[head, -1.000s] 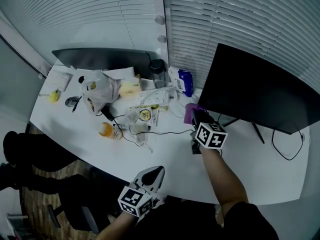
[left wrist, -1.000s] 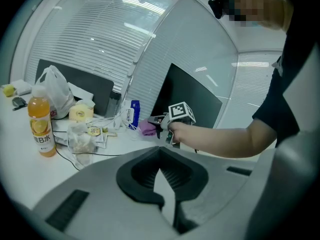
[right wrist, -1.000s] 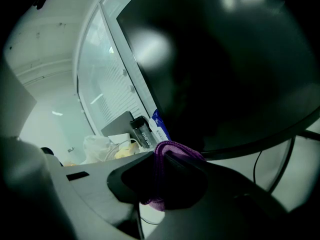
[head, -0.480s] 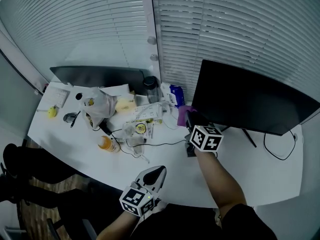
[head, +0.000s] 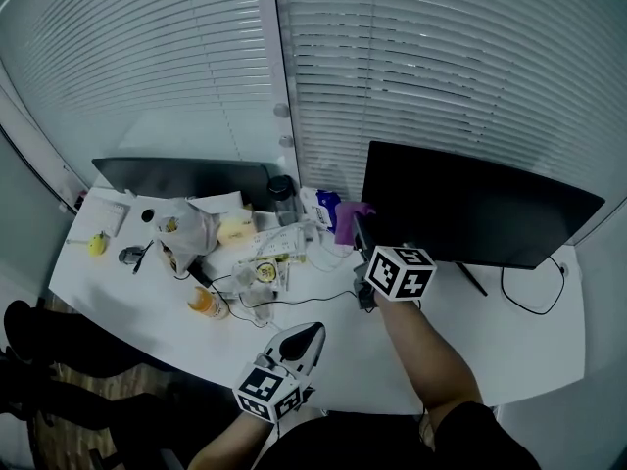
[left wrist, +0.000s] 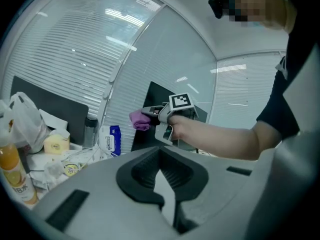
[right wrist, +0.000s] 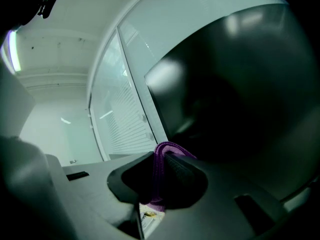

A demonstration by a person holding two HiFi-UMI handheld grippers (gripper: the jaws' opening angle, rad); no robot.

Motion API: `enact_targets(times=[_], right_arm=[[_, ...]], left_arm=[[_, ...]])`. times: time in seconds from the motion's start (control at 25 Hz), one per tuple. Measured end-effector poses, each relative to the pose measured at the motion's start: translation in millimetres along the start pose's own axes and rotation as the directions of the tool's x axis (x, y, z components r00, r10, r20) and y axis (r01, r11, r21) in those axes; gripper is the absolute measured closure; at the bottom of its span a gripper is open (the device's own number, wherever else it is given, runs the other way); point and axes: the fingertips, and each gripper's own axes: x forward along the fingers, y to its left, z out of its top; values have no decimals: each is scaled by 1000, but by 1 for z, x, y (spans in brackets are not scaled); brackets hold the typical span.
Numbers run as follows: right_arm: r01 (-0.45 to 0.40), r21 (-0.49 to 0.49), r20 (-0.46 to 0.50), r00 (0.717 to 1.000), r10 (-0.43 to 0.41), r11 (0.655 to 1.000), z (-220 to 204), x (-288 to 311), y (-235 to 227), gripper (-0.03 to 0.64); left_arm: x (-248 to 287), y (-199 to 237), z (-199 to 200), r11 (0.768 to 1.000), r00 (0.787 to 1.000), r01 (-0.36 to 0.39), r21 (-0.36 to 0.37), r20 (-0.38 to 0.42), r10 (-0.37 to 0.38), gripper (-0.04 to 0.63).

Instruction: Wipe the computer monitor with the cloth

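The black computer monitor (head: 475, 209) stands at the right of the white desk (head: 490, 341). My right gripper (head: 359, 231) is shut on a purple cloth (head: 349, 220), held by the monitor's lower left edge. In the right gripper view the cloth (right wrist: 167, 148) is pinched between the pads, with the dark screen (right wrist: 235, 84) close ahead. The left gripper view shows the right gripper (left wrist: 148, 113) and the cloth (left wrist: 138, 119) in front of the monitor (left wrist: 156, 95). My left gripper (head: 302, 341) hangs at the desk's front edge, jaws together and nothing in them (left wrist: 161, 170).
A second dark monitor (head: 186, 176) stands at the back left. Between the two monitors lie a plastic bag (head: 181, 228), an orange drink bottle (head: 204, 302), a blue pack (head: 323, 207), a dark cup (head: 282, 188), papers and cables. Window blinds close off the back.
My right gripper has carried the cloth a little up and closer to the monitor's left edge. The head view has tilted up. The left gripper has hardly moved.
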Motion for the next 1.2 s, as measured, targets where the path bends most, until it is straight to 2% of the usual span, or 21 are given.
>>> enact_targets(times=[0.52, 0.8, 1.2], right_arm=[[-17, -54, 135, 991, 24, 998, 98, -16, 25, 541], [-10, -105, 194, 981, 31, 994, 137, -26, 36, 541], [-4, -144, 218, 975, 36, 990, 159, -34, 41, 541]], left_arm=[[17, -14, 62, 998, 997, 38, 46, 70, -41, 591], [19, -25, 80, 995, 992, 57, 81, 110, -65, 591], [16, -33, 81, 994, 990, 67, 90, 121, -77, 591]])
